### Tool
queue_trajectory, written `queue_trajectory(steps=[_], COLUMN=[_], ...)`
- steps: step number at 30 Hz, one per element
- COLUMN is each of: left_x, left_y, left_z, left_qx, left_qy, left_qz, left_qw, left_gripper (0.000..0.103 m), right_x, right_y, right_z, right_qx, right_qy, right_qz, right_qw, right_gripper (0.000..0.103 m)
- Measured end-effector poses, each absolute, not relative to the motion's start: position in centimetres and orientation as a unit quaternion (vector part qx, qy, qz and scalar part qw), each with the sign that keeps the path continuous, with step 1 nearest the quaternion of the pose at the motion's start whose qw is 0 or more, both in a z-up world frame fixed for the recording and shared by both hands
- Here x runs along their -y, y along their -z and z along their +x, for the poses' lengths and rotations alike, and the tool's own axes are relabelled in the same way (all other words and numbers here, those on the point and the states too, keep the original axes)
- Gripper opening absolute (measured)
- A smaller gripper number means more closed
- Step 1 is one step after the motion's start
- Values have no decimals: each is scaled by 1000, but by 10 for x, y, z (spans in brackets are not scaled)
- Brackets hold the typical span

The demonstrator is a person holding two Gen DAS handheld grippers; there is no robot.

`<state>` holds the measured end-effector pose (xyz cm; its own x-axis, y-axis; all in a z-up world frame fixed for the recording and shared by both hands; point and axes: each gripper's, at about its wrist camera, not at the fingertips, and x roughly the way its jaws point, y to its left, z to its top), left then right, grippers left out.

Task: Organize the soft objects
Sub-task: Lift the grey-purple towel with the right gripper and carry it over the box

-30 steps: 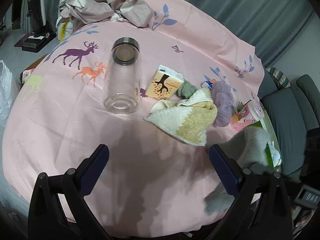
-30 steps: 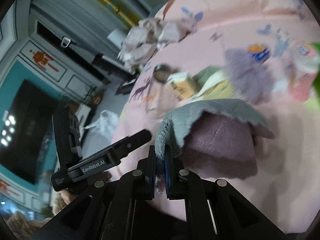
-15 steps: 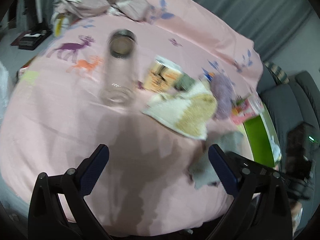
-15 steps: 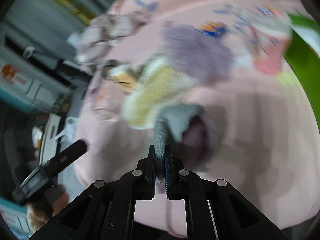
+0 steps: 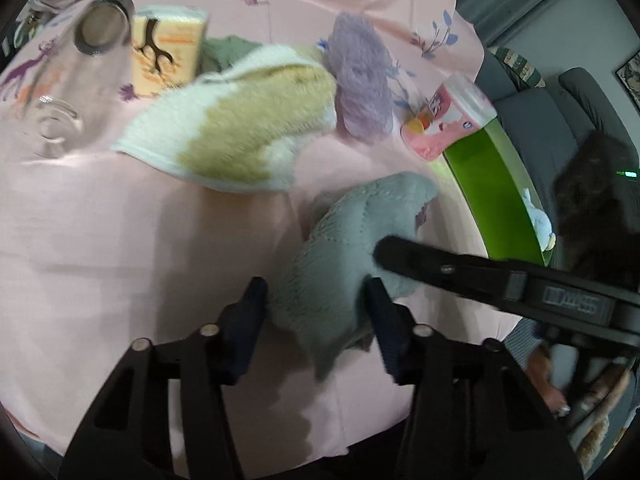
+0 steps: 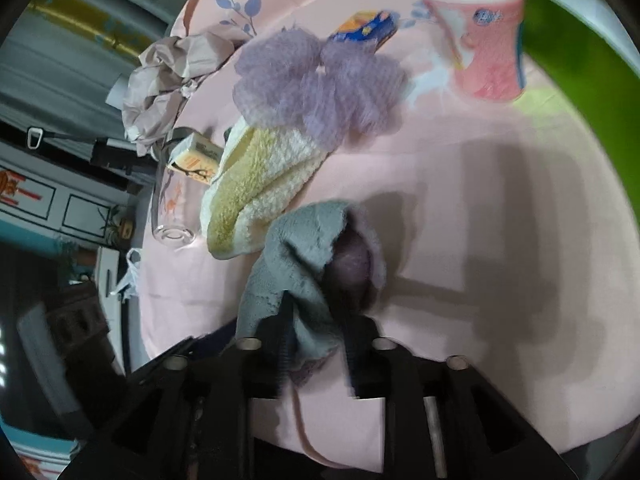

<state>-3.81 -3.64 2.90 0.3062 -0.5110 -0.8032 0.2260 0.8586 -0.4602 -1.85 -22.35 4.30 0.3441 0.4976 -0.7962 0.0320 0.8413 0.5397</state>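
Note:
A grey cloth [image 5: 352, 240] with a purple underside lies bunched on the pink sheet near the front edge. My left gripper [image 5: 316, 312] straddles its near end. The jaws are closing, and the cloth reaches both pads. My right gripper [image 6: 318, 344] comes in from the right over the same grey cloth [image 6: 296, 248]. Its jaws are opening, and the cloth sits loosely between them. A yellow-and-white towel [image 5: 240, 132] and a purple mesh puff [image 5: 360, 76] lie farther back, with a green cloth [image 5: 224, 52] half hidden behind the towel.
A green bin [image 5: 492, 188] stands at the right edge with a white item inside. Next to it is a pink bottle [image 5: 444, 120]. A glass bottle [image 5: 72, 68] and an orange tissue pack [image 5: 168, 48] lie at the back left. Crumpled pink fabric [image 6: 168, 80] sits at the far end.
My right gripper brought the grey cloth down onto the sheet and its jaws parted. My left gripper moved forward and down over the cloth and narrowed from wide open.

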Motion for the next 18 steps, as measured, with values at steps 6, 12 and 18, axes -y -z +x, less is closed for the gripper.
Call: queue_trajectory(steps=[6, 12, 18], left_x=[46, 58, 71], left_y=[-28, -28, -28], left_z=[-37, -35, -32], left_qx=[-543, -543, -541], left_qy=[233, 246, 250], left_qz=[-123, -115, -105], left_qw=[797, 795, 796], left_gripper=[38, 25, 22], right_x=[245, 236, 227], right_y=[-56, -24, -19], right_z=[-19, -5, -3], right_qx=[-518, -552, -542], right_qy=[-113, -149, -177], right_qz=[238, 269, 267], right_qw=[814, 775, 777], right_gripper=[60, 61, 43])
